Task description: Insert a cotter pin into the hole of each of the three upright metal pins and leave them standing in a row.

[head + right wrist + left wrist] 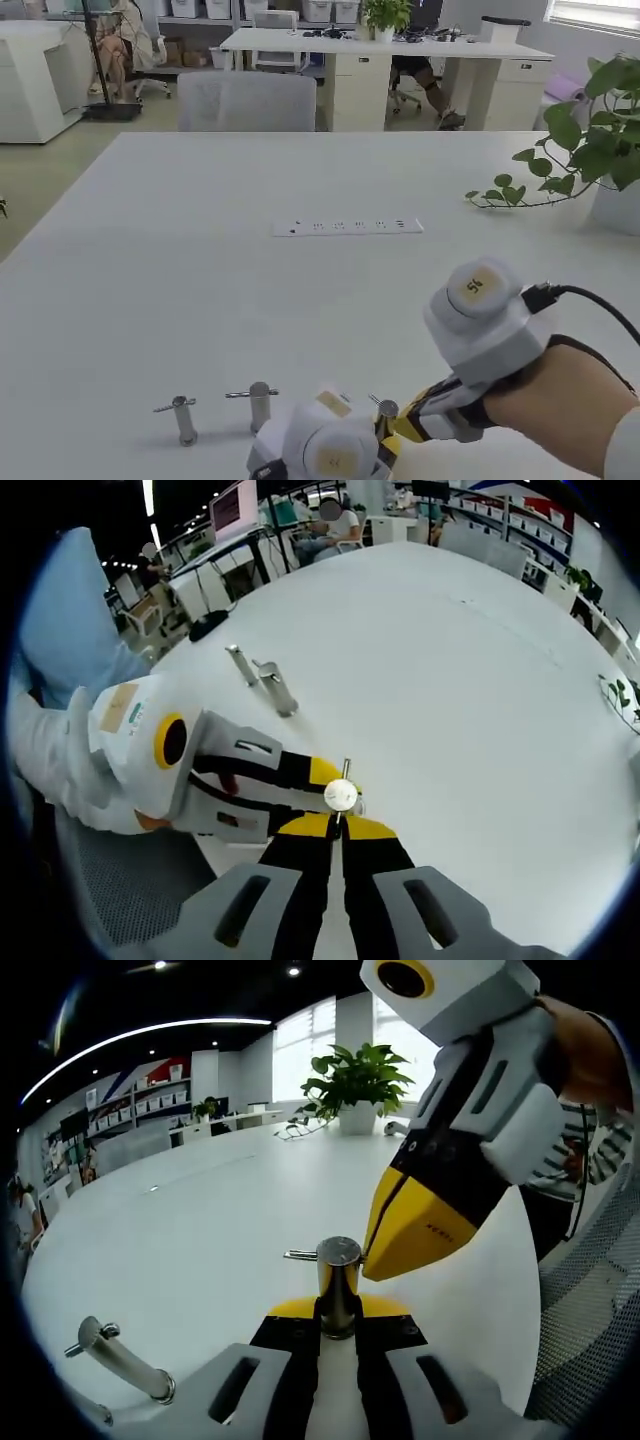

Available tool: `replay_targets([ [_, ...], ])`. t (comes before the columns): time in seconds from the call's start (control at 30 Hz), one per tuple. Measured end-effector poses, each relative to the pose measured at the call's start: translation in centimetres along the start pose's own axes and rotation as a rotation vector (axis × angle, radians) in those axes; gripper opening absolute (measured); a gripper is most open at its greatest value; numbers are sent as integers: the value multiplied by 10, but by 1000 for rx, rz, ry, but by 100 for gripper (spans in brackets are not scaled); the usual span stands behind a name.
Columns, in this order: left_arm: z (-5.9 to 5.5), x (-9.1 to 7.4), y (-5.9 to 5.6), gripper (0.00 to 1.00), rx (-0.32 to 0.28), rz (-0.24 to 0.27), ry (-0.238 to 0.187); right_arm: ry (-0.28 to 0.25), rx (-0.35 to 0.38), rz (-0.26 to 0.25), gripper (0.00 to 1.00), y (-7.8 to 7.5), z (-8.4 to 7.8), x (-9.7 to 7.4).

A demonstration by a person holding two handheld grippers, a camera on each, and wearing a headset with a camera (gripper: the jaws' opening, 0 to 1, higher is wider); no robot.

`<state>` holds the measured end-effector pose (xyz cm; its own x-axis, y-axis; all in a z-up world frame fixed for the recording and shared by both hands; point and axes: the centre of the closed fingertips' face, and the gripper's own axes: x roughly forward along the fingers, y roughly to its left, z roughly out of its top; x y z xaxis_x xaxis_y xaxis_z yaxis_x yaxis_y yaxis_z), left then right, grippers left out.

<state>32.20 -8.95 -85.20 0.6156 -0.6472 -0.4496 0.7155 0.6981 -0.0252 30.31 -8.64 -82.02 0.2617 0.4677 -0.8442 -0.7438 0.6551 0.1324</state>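
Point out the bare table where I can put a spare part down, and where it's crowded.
Free: the wide table stretch between the power strip and the two standing pins, and left of the strip. Crowded: the near edge, where the left gripper holds the third pin and the right gripper a cotter pin. The plant takes the far right.

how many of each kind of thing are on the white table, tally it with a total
upright silver metal pins: 3
thin metal cotter pins: 3
handheld grippers, left gripper and right gripper: 2
white power strip: 1
green potted plant: 1
total: 10
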Motion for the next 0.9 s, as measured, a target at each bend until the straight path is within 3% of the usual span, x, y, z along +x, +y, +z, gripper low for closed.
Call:
replay_targets([
  [0.33, 1, 1, 1, 11, -2, 0, 0, -4, -45, 7, 6, 1, 0, 0],
  [0.53, 0, 1, 2, 11, -3, -1, 0, -10, -45, 0, 13, 0, -3, -3],
  [0.9, 1, 2, 2, 11, -4, -1, 0, -18, -43, -1, 6, 2, -9, -6],
])
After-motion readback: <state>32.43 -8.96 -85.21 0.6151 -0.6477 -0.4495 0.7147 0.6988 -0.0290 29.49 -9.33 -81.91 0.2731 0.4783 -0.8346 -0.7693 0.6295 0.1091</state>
